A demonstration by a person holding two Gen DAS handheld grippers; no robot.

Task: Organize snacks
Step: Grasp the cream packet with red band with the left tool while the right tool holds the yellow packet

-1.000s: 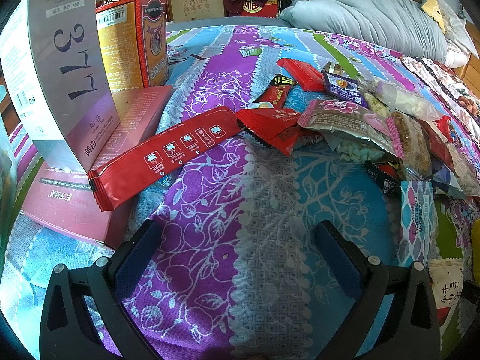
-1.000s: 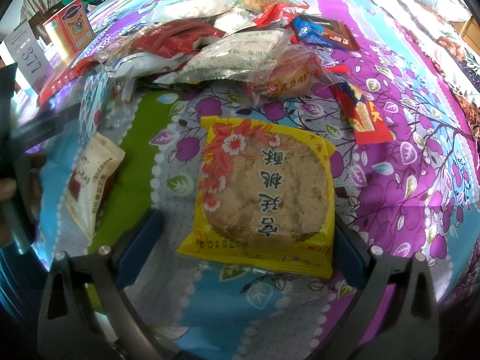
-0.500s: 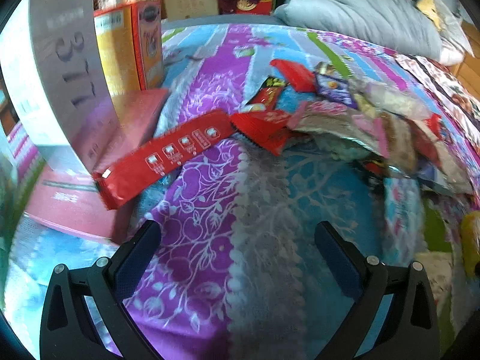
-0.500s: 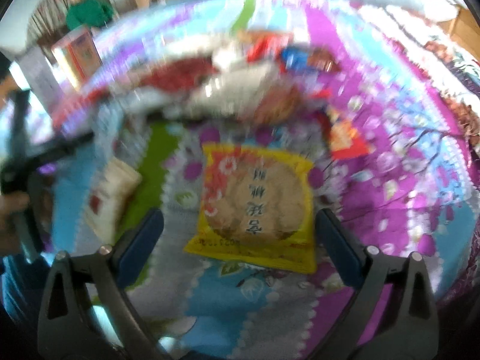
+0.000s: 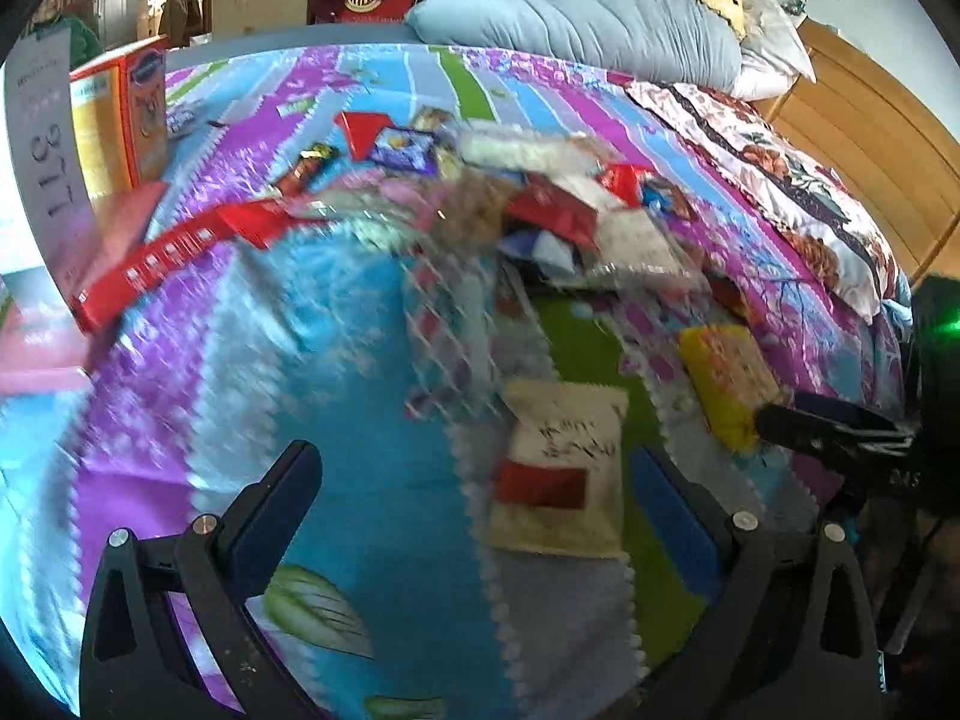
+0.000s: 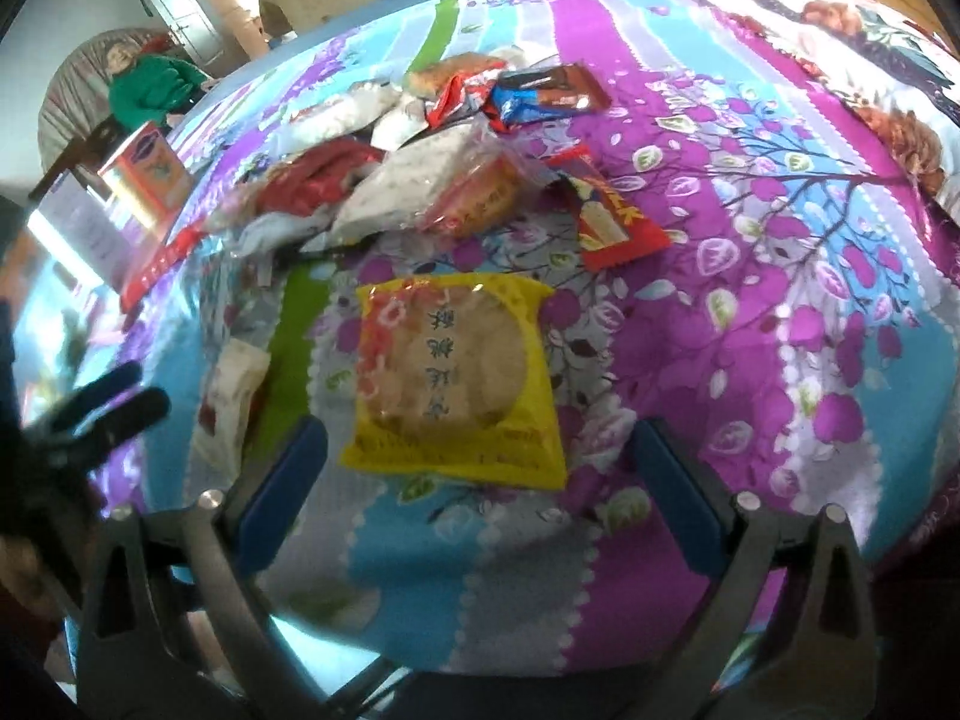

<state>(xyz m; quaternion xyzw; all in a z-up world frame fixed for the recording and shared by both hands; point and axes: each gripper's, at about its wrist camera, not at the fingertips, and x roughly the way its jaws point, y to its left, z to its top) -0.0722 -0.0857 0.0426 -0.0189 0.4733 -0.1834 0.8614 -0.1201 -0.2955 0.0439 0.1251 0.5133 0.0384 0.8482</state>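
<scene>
On the tall box (image 5: 45,156), large digits read "377".

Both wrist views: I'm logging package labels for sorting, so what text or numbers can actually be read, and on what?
"377", rotated sideways, on the tall grey box.
Chinese characters on the yellow cookie packet: present, too blurred to read reliably.
Black handwriting-style print on the cream packet: motion-blurred, unreadable.
Orange box and long red packet: print too small.
</scene>
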